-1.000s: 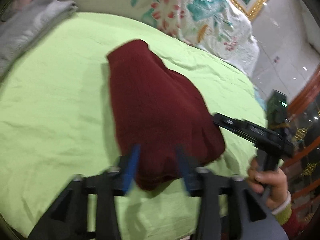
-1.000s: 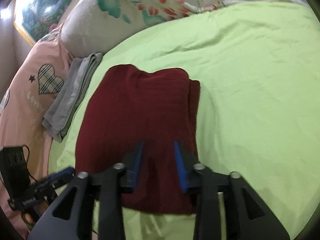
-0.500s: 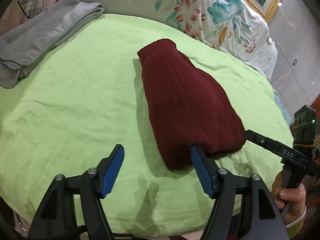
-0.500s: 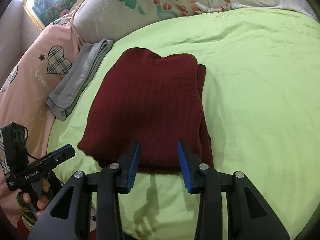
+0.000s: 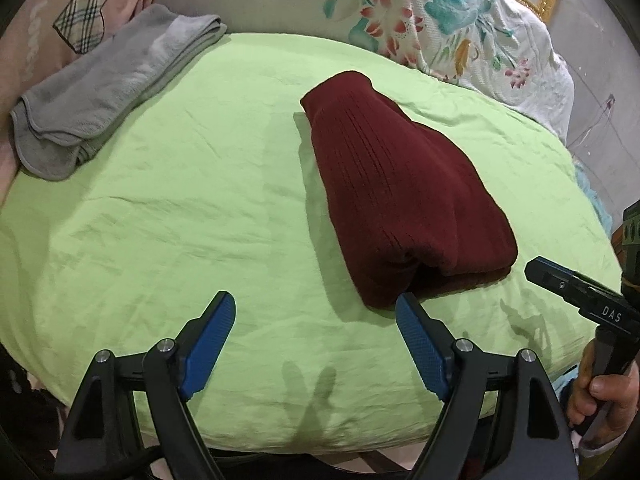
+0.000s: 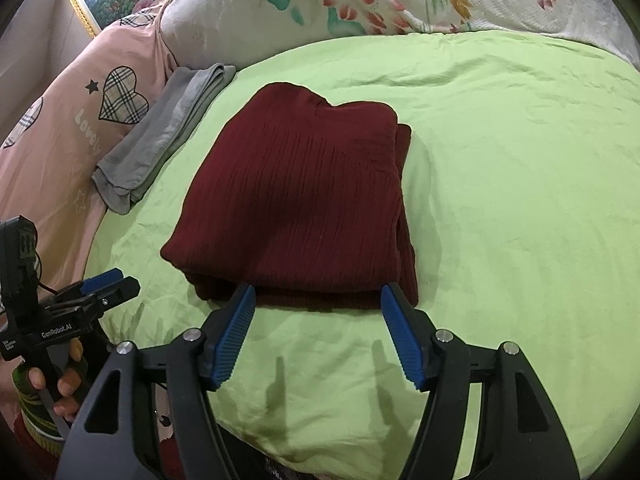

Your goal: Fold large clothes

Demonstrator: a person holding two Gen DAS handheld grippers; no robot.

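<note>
Green bedsheet [image 5: 168, 208] covers the bed, lightly creased; folded grey towel [image 5: 108, 88] lies at its far left edge, partly on a pink pillow [image 6: 56, 128] printed with plaid hearts; white floral quilt [image 5: 420, 20] bunched along the far side; gilt picture frame [image 6: 86, 10] on the wall behind.

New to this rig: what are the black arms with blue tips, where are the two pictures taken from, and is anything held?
Each picture comes from a camera riding on a hand-held gripper, looking along its two blue-padded fingers. The left gripper and the right gripper are both over a bed with a green sheet; each also shows in the other's view, gripped by a hand. A folded dark red sweater lies on the sheet, a folded grey cloth at the edge. Both grippers' jaws are opening, with nothing between them.
</note>
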